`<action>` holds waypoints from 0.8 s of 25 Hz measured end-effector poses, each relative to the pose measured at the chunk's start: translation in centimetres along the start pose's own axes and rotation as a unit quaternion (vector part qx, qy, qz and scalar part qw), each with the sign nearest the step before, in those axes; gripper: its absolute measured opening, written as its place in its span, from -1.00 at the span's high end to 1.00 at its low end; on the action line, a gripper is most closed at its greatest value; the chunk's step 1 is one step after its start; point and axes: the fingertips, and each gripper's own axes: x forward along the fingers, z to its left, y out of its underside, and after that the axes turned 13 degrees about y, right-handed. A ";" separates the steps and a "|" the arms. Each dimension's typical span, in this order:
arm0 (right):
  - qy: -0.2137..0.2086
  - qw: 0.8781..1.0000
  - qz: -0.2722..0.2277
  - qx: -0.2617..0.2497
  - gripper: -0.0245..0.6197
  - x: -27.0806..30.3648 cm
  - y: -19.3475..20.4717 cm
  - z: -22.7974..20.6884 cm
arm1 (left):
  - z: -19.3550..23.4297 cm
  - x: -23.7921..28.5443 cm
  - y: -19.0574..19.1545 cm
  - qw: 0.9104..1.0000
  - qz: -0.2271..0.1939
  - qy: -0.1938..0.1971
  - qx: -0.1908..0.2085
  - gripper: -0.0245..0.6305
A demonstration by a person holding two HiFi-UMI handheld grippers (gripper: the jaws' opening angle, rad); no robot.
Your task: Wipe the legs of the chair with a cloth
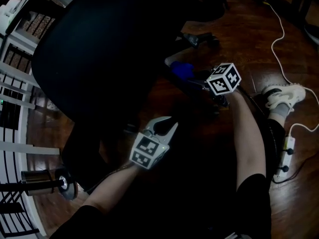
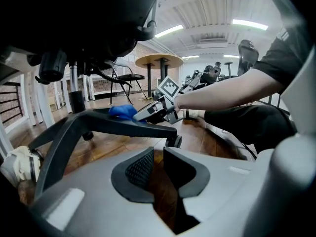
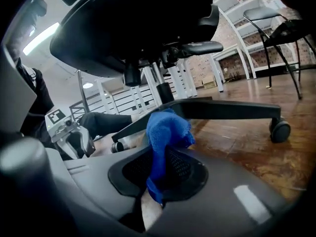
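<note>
Cloth (image 3: 165, 132): blue, soft and fuzzy, bunched up into a lump. It sticks up out of the right claw, and its top sits right against a chair leg.
Right claw (image 3: 162, 163): closed tight on the cloth. The two dark pads have a bumpy net pattern, and the cloth is pinched between them.
Left claw (image 2: 159, 158): almost closed, with only a thin gap. Nothing is in it; the brown floor shows through the gap.
Chair leg (image 3: 232, 108): black, smooth, long and flat. It runs out from the middle post to a small round wheel (image 3: 280, 131).
Chair seat (image 1: 99, 49): big, black and rounded, above the legs.
Floor (image 3: 247, 149): shiny brown wood boards.
Where the claws are: in the head view the right claw (image 1: 192, 76) reaches under the seat with the cloth (image 1: 182, 69). The left claw (image 1: 167, 128) is near it, well apart from the cloth.
</note>
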 end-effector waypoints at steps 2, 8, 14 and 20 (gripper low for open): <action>0.002 1.000 0.006 0.001 0.70 -0.6 0.8 0.3 | -0.2 0.1 0.2 1.000 -0.002 0.004 -0.003 0.73; 0.015 0.998 0.056 -0.030 0.69 -3.4 4.6 1.0 | -0.2 0.7 1.1 0.999 -0.020 0.004 -0.033 0.73; 0.014 0.995 0.086 -0.047 0.70 -6.1 6.1 2.2 | -0.6 0.8 1.1 0.999 -0.018 0.006 -0.027 0.74; 0.042 0.992 0.104 -0.066 0.70 -8.3 7.6 2.9 | 1.2 -1.0 1.5 0.999 -0.029 -0.017 -0.041 0.74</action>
